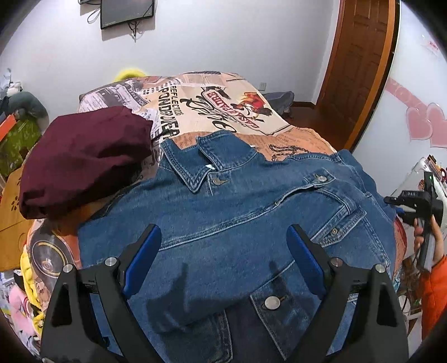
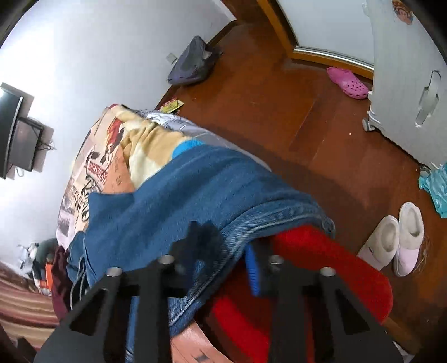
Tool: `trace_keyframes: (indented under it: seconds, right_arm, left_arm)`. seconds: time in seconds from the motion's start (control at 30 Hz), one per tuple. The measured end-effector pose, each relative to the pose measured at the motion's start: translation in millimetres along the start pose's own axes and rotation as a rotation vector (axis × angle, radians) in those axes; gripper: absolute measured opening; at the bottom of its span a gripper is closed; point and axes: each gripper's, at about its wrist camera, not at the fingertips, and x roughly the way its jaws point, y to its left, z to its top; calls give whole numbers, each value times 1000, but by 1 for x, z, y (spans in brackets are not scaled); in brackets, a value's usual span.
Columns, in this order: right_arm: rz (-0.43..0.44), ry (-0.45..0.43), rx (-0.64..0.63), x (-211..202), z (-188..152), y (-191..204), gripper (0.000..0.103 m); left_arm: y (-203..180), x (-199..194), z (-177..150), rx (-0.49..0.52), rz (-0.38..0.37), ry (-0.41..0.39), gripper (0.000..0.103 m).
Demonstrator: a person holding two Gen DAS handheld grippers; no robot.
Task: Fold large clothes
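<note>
I count one denim jacket (image 1: 223,223) under me and one maroon garment (image 1: 83,159) on the bed (image 1: 223,97). On the floor (image 2: 279,111) I count two white slippers (image 2: 396,240), one pink clog (image 2: 347,83) and one grey bag (image 2: 192,61).

Lower hem of denim jacket (image 1: 223,217) cut off by bottom edge, cloth by right gripper (image 2: 223,268) smeared with blur, one blue pad buried under fold, wall monitor (image 1: 127,12) cropped at top.

Blue denim jacket (image 1: 223,223) face-up on bed
</note>
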Motion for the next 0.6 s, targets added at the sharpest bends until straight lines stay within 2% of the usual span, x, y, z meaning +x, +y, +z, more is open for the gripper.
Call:
trace_keyframes:
  seconds: [0.13,0.27,0.43,0.53,0.6]
  right_arm:
    - [-13,-70,-84,-20,1,26,9]
    - [9,-130,-205,-49,-1,66,8]
    - [184,-179,-383,-97,-20,140,8]
    - [262,-210,-561,-118,-50,194,8]
    - [301,-184,-655,-116,-71,221,8]
  left_arm:
    - [6,-3,-2,-7,5,-2,91]
    - [10,-3,-3,-18,6,-7,91]
    - [10,-9,-4,-13,-3,-25,91]
    - [10,-14,-6,-3,0,-40,91]
    - [11,-17,-8,3,2,-49,91]
